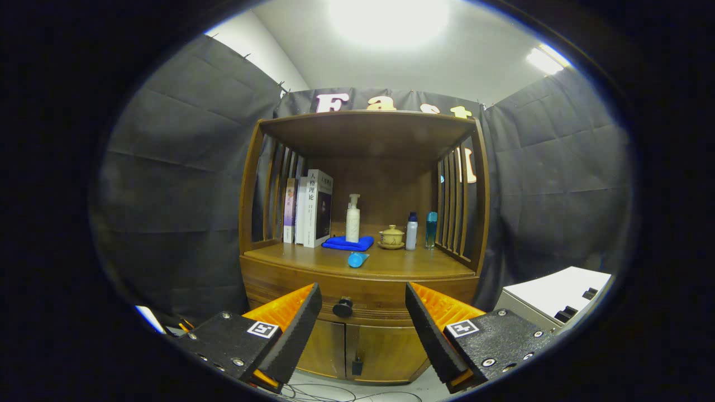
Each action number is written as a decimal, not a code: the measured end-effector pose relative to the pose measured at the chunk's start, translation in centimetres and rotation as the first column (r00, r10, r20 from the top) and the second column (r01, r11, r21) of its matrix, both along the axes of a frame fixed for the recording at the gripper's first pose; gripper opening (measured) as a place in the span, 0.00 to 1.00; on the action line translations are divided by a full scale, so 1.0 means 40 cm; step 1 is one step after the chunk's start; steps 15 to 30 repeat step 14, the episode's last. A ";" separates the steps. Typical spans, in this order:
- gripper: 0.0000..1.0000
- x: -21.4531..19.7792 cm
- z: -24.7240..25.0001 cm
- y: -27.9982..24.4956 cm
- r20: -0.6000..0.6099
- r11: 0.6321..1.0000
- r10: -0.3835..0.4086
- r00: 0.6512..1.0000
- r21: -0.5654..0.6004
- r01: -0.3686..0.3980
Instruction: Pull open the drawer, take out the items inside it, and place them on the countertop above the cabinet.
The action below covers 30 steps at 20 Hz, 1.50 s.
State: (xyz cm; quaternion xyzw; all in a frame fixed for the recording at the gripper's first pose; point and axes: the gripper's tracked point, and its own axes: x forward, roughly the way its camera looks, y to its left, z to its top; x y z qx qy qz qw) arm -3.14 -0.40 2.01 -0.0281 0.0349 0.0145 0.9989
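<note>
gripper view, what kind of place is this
Most likely a staged booth set up like a home corner: black cloth walls hang around a wooden cabinet holding books and a pump bottle. The open tool faces the drawer knob.

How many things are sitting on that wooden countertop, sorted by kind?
Books: 3
Bottles: 3, a white pump bottle, a white one with a dark cap, a blue one
Blue cloth: 1
Lidded teacup: 1
Small blue item: 1
Total: 9
The gripper is open.
</note>
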 end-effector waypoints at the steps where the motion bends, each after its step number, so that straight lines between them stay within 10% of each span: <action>1: 0.93 -0.001 -0.011 0.002 -0.006 1.000 0.001 1.000 0.003 -0.001; 30: 0.93 -0.007 -0.055 0.009 -0.022 1.000 0.002 1.000 -0.019 -0.002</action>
